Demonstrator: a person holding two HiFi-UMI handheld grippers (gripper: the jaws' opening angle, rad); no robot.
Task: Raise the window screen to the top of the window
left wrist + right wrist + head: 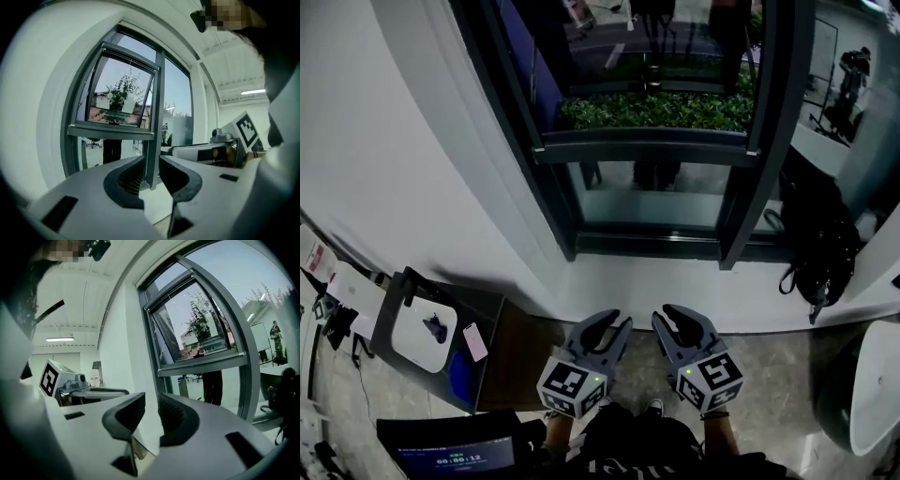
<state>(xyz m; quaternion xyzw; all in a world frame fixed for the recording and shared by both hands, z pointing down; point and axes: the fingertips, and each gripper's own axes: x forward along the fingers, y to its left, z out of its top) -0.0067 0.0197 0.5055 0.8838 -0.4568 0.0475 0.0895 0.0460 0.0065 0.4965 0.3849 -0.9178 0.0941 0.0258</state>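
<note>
A dark-framed window [656, 150] rises ahead of me above a white ledge [609, 286]. Partway up the pane, a dark horizontal bar [647, 142] crosses it; the bar [112, 131] also shows in the left gripper view and the bar [201, 364] in the right gripper view. I cannot make out the screen mesh itself. My left gripper [616, 321] and right gripper [671, 315] hang side by side low in the head view, well short of the window. Each is open by only a narrow gap and holds nothing.
A black bag [814, 246] sits against the window's right side. At the left are a dark desk [487, 309] with a pink phone [475, 340] and a monitor [455, 457]. A white rounded object [874, 394] stands at the far right.
</note>
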